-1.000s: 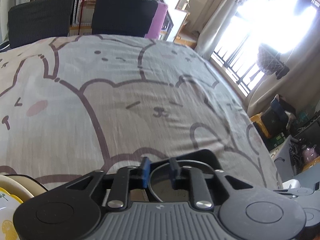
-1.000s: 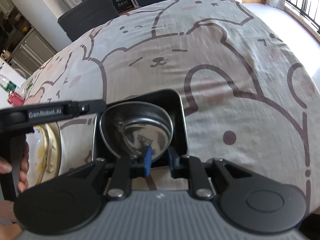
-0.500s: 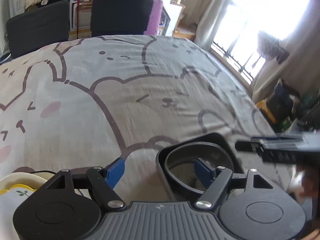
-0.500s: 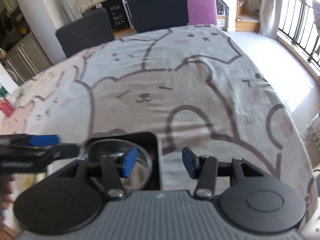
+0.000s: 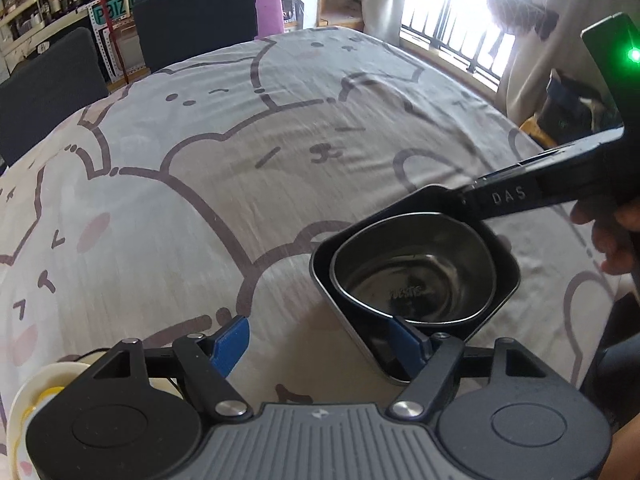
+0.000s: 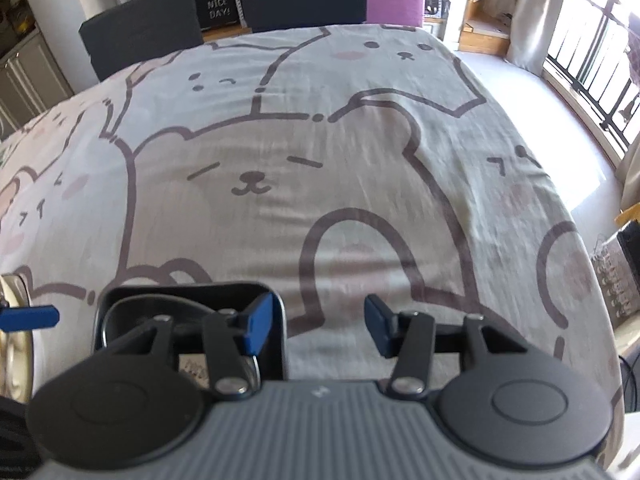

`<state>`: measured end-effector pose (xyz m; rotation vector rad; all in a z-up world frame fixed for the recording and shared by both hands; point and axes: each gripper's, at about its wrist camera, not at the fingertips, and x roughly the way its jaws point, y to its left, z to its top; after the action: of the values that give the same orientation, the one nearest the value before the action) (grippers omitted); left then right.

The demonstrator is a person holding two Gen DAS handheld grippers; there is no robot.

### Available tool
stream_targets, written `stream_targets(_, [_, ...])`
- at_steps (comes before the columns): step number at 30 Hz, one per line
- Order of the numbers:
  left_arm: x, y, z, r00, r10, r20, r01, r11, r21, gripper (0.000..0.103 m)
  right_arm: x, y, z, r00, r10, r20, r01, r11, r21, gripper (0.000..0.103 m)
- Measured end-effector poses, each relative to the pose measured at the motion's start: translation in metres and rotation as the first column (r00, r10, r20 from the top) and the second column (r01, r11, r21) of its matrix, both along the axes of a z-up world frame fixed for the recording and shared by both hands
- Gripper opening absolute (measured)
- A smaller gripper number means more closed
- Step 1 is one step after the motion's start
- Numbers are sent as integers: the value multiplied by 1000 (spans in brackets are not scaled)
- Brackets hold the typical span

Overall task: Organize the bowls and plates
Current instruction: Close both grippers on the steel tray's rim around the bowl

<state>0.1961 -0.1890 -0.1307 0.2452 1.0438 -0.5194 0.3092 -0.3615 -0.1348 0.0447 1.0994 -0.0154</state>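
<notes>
The left gripper (image 5: 322, 343) has just been opening and its jaws now stand wide apart, released. Its right finger (image 5: 410, 340) lies over the near rim of the black tray (image 5: 502, 264); whether it touches the rim I cannot tell. Its left finger (image 5: 230, 342) hangs over bare cloth. Nothing is pressed between them.

The right gripper (image 6: 318, 326) has likewise just been opening and is released. Its left finger (image 6: 256, 326) is over the tray's right edge (image 6: 280, 320), its right finger (image 6: 378, 326) over the cloth, with only cloth in the gap.

The steel bowl (image 5: 412, 268) sits inside the tray, near the table's front edge, rim up. In the left view the right gripper's dark body crosses above the tray's far corner, a hand (image 5: 612, 236) behind it.

At the lower left of the left view a cream plate (image 5: 44, 384) with a yellow mark peeks out beside the gripper body; in the right view its rim (image 6: 18, 344) shows at the left edge, apart from the tray.

Beyond lies the open bear-print tablecloth (image 6: 320, 168), then two dark chairs (image 6: 140, 20) at the far side.
</notes>
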Motion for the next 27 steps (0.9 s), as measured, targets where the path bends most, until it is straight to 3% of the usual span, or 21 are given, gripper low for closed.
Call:
stream_targets(3, [4,2,-3,1000,18,10,-18,1000,19,75,-1,2,-5,999,35,-32,-36,999,-15,53])
stream_targets(9, [10,4,-4,999,50,5,-50,999,0,71,-12,1,-6,995,93,-42,-92,996,14,32])
stream_targets(15, [11,8,-1,997,72,-34,-74,995,-64,53,-24,-3,3,991,127,-36,-125,990,68,19])
stream_targets(19, [12,12,0,992,92,-82,-102,986,-131,35,-35,-9,13,988,156,-22,-152,981,124,4])
stream_targets(22, [12,12,2,989,108,-97,-123,978,-166,22,-41,-12,16,987,161,-11,-158,977,142,1])
stream_targets(27, [11,9,2,990,101,-94,-116,979,-167,19,-45,-19,15,988,154,-1,-151,971,184,0])
